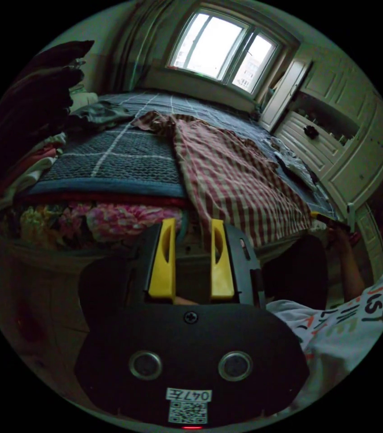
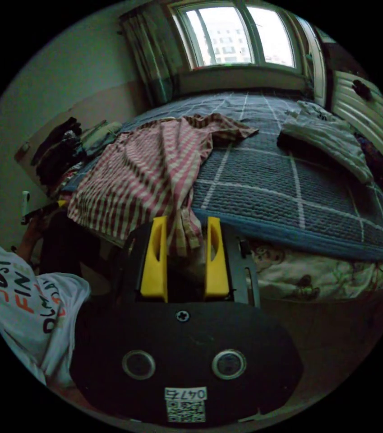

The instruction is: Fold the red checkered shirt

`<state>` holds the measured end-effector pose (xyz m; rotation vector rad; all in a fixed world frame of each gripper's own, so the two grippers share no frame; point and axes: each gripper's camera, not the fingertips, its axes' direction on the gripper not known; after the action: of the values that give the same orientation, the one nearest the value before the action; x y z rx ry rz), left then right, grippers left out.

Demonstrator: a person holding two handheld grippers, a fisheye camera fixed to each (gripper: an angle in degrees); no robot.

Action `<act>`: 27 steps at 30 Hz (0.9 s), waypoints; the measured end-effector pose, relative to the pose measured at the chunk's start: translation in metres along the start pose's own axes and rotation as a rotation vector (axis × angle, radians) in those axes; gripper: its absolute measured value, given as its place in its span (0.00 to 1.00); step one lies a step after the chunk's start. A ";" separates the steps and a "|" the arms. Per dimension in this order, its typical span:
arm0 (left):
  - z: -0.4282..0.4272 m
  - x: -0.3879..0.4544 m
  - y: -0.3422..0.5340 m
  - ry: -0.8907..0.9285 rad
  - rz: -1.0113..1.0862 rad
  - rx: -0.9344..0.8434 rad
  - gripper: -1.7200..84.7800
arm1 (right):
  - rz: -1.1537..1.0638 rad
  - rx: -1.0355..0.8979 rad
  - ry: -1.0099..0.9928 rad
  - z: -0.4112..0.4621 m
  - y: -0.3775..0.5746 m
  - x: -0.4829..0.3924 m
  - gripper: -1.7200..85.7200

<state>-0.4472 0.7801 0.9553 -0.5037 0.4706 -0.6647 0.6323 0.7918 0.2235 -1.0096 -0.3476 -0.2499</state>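
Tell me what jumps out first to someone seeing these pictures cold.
The red checkered shirt lies spread, rumpled, across the grey grid-patterned bedspread, its hem hanging over the bed's near edge. The right gripper has its yellow jaws open on either side of that hanging hem. Behind the bed, a bright window lights the room.

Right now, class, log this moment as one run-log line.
stage: pre-fold | red checkered shirt: spread on bed, hem over edge | left claw: open | right claw: open, hem between jaws
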 end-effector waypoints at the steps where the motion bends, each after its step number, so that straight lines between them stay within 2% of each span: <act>1: 0.003 0.002 -0.001 -0.008 0.022 0.004 0.16 | -0.011 -0.007 -0.001 0.003 -0.001 -0.002 0.11; 5: 0.017 0.006 -0.012 0.018 0.045 -0.019 0.16 | -0.053 -0.098 -0.098 0.031 -0.007 -0.016 0.06; 8: 0.029 0.009 -0.020 0.032 0.032 -0.048 0.14 | -0.050 -0.098 -0.158 0.042 -0.008 -0.027 0.03; 13: 0.029 0.009 -0.037 0.041 -0.001 -0.068 0.03 | -0.034 -0.121 -0.222 0.056 -0.009 -0.045 0.02; 17: 0.018 0.012 -0.048 0.125 0.006 -0.046 0.01 | -0.014 -0.077 -0.284 0.055 -0.010 -0.064 0.02; 21: -0.029 0.005 -0.071 0.246 -0.035 0.077 0.01 | 0.024 0.028 -0.351 0.044 -0.009 -0.085 0.02; 25: -0.028 0.002 -0.093 0.164 -0.026 -0.077 0.03 | 0.050 -0.019 -0.265 0.057 -0.004 -0.099 0.02; 27: -0.011 -0.001 -0.091 0.187 -0.049 -0.149 0.06 | 0.066 -0.090 -0.238 0.079 0.001 -0.109 0.02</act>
<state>-0.4963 0.7159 0.9993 -0.5980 0.6897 -0.7311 0.5193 0.8644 0.2178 -1.1404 -0.5212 -0.0855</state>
